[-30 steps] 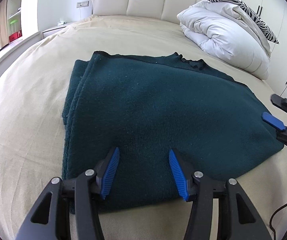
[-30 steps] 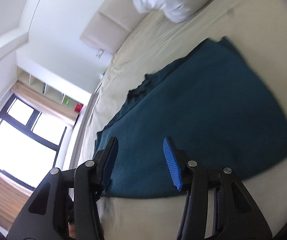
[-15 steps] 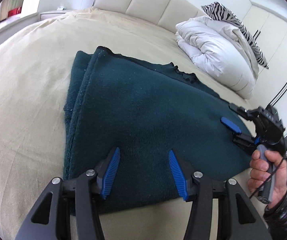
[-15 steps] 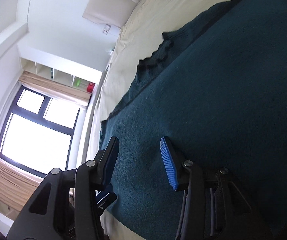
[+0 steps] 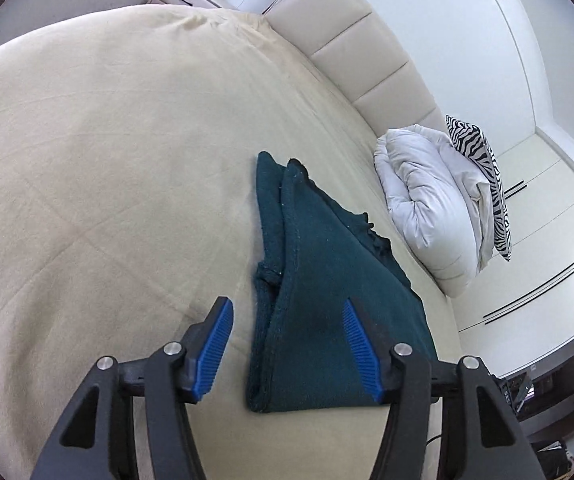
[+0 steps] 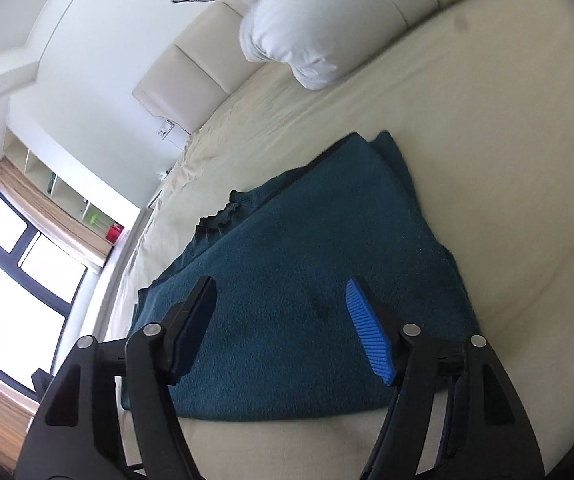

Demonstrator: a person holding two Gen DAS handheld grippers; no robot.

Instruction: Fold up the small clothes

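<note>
A dark teal knitted garment (image 5: 327, 296) lies folded flat on the beige bed sheet (image 5: 107, 184); it also shows in the right wrist view (image 6: 311, 280). My left gripper (image 5: 287, 340) is open and empty, above the garment's near left corner, with its layered left edge between the fingers. My right gripper (image 6: 283, 320) is open and empty, above the garment's near edge. Neither gripper shows in the other's view.
A white folded duvet (image 5: 435, 204) with a zebra-print pillow (image 5: 483, 172) lies at the head of the bed, by the padded headboard (image 5: 367, 52). White wardrobes (image 5: 547, 216) stand on the right. A window (image 6: 15, 280) and shelves are beyond the bed's far side.
My left gripper has swung left to the garment's left edge, and the right gripper has left its view. My right gripper has pulled back from over the garment toward its near edge.
</note>
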